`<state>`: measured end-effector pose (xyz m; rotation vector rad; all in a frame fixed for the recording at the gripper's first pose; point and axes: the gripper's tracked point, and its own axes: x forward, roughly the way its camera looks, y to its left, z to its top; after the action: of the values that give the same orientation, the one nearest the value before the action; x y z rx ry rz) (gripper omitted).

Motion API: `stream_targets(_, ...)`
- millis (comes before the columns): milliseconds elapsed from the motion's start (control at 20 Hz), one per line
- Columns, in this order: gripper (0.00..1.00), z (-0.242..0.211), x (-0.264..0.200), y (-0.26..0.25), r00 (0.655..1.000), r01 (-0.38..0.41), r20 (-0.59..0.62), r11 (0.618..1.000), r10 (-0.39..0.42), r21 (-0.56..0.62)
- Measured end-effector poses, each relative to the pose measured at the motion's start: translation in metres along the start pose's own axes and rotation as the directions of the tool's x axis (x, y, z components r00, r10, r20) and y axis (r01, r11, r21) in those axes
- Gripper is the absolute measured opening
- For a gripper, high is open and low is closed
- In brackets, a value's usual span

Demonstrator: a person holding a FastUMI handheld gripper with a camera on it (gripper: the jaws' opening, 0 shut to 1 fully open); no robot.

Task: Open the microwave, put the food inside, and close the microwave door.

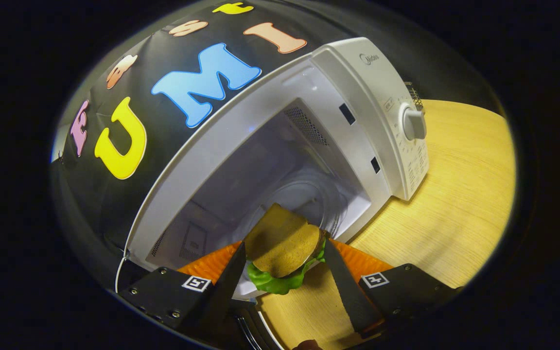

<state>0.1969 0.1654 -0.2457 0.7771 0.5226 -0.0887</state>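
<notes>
A sandwich (282,245) with brown bread and green lettuce is clenched between the two fingers of the gripper (284,253), held at the mouth of the open white microwave (358,112). Beyond it lies the glass turntable (309,197). The microwave stands on a wooden table (460,194).

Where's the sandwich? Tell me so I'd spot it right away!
Find the white microwave standing open on the wooden table. Right at its opening, the gripper is shut on the sandwich, one finger on each side. It is the only food here: brown bread with green lettuce poking out underneath.
</notes>
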Motion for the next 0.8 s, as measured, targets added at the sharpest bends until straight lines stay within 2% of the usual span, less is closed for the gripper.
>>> stream_targets(200, 0.97, 0.013, -0.041, 0.011, 0.999, -0.031, 0.006, 0.998, 0.031, -0.052)
stream_targets(400, 0.97, 0.020, -0.089, 0.027, 0.997, -0.079, 0.004, 0.983, 0.081, -0.166)
stream_targets(800, 0.97, 0.018, -0.190, 0.074, 0.973, -0.207, 0.016, 0.906, 0.229, -0.369)
